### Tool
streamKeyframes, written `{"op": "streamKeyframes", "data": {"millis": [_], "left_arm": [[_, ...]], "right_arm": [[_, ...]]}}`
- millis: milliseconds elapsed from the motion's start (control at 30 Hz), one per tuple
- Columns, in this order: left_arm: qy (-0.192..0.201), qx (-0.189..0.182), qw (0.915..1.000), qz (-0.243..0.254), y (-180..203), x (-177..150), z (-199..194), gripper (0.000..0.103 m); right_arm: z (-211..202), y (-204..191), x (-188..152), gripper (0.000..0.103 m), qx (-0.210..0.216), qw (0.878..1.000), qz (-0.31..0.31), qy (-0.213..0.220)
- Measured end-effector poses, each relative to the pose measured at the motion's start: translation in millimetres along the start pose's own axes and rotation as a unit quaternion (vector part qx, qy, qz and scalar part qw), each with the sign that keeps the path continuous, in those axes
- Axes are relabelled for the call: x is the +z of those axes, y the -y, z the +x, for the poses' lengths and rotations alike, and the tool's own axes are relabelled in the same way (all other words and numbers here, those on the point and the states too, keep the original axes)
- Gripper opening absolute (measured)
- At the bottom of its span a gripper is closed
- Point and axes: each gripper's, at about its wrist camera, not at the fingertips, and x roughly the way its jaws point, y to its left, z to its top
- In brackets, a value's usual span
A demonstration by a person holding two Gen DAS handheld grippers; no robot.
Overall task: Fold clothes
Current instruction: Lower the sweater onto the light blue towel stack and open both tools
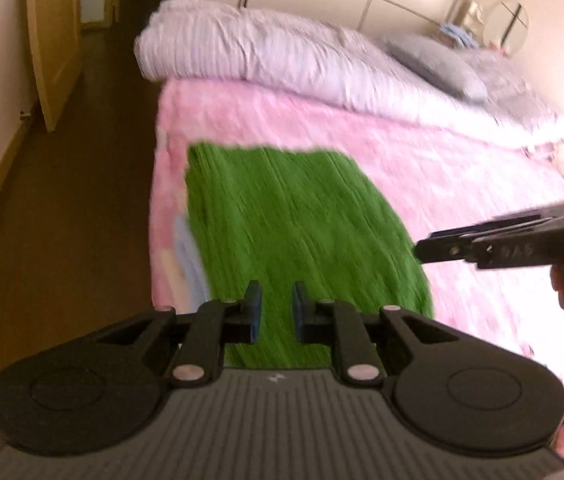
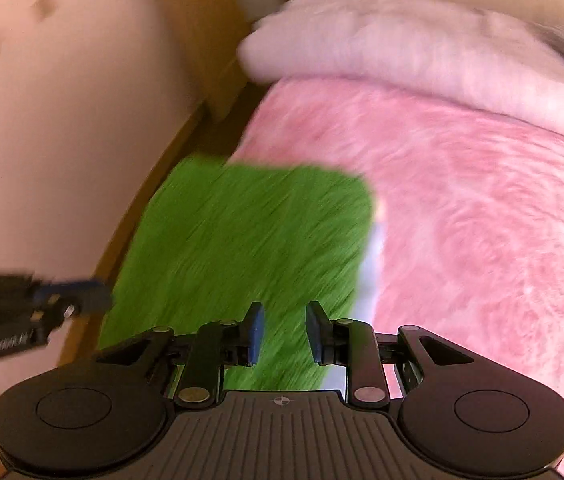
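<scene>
Green garment (image 1: pixel 298 216) beyond parted empty jaws

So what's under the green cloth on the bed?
The green cloth lies on the pink blanket. A pale blue and white patch peeks out at one edge; the rest beneath is covered.

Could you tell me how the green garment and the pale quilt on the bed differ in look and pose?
The green garment is vivid green and lies flat near the bed's foot corner; the pale quilt is whitish lilac and sits bunched in a thick roll farther up the bed. The garment looks thin, the quilt puffy. Both rest on the pink blanket, and neither is held by a gripper.
</scene>
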Motion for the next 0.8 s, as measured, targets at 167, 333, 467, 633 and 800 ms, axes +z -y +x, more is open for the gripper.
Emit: {"op": "streamKeyframes", "data": {"millis": [167,333,467,633,800], "left_arm": [[0.025,0.014,0.9996,0.004,-13,32,39,0.014],[-0.021,0.022,0.9995,-0.004,-32,38,86,0.015],[-0.019,0.025,0.9988,-0.038,-39,32,80,0.015],[-0.019,0.01,0.9976,-0.067,-27,22,44,0.013],[-0.037,-0.007,0.9948,-0.095,-4,-8,11,0.014]], "right_arm": [[19,30,27,0.027,-0.028,0.996,0.073,0.05],[50,35,11,0.027,-0.015,0.997,0.076,0.015],[50,35,21,0.027,-0.016,0.996,0.083,0.019],[16,25,14,0.027,0.017,0.995,0.091,0.047],[-8,-4,-13,0.027,0.028,0.997,0.057,0.04]]}}
